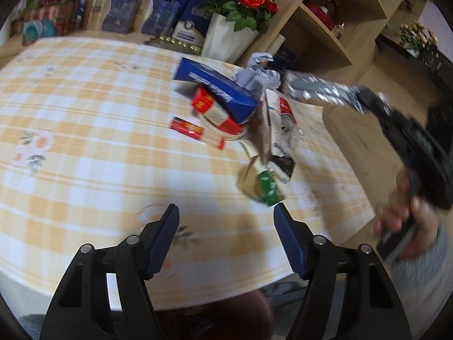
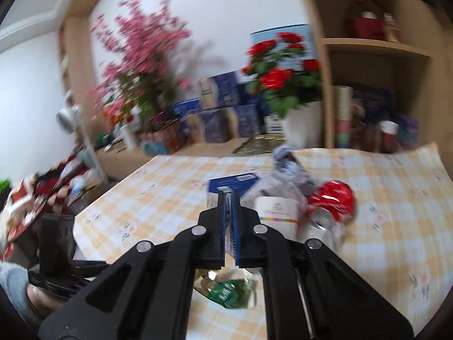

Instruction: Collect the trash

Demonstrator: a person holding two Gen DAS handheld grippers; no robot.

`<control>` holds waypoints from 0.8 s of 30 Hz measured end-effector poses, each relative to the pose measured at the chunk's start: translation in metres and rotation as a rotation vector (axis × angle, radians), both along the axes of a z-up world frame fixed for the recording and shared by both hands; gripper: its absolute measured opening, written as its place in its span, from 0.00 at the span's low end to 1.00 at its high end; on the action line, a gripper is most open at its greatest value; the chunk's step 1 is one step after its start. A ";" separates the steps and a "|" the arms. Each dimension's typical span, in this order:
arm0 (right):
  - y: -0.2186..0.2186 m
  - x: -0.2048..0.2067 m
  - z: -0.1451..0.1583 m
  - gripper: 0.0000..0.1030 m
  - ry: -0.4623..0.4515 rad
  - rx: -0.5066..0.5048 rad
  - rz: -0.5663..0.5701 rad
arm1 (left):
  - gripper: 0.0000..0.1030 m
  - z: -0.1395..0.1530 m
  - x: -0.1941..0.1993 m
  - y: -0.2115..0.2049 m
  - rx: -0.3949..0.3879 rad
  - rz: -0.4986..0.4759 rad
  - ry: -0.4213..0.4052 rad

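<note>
Left tool (image 1: 226, 212) gaping, empty, just short of green carton (image 1: 270, 188) at near edge of trash heap on table (image 1: 85, 99); right tool (image 2: 228, 198) clamped on silver wrapper (image 1: 322, 89), a thin pinch that may slip and drop it

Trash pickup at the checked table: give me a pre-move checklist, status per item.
1. Left gripper free: ok, open with nothing between its fingers.
2. Right gripper grip: ok, shut; in the left wrist view the silver wrapper hangs from its tip, apparently pinched.
3. Next target reachable: ok, the green packet lies just ahead of the left gripper, at the near end of the pile.
4. Remaining trash located: ok, the crushed red can and blue box are on the table.
5. Drop-off container: cannot tell, none clearly visible.
6. Image sharpness: not ok, both views are blurred.
</note>
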State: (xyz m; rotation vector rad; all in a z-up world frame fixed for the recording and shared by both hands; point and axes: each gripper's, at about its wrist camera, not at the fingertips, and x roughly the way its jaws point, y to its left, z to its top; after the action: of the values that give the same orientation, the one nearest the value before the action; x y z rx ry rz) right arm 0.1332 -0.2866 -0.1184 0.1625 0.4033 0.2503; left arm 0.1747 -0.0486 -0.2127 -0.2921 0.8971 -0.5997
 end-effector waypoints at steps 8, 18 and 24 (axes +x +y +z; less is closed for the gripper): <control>-0.026 -0.056 -0.022 0.08 0.020 0.032 -0.160 | 0.51 -0.016 0.042 -0.035 -0.125 0.036 0.153; -0.045 -0.094 -0.036 0.08 0.053 0.049 -0.214 | 0.13 -0.035 0.062 -0.055 -0.090 0.096 0.216; -0.039 -0.103 -0.039 0.08 0.070 0.056 -0.202 | 0.11 -0.011 0.034 -0.043 -0.016 0.051 0.131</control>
State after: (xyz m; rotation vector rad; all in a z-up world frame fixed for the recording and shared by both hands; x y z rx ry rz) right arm 0.0300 -0.3260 -0.1573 0.2663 0.4457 0.0568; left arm 0.2084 -0.0912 -0.2237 -0.3711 1.0085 -0.5450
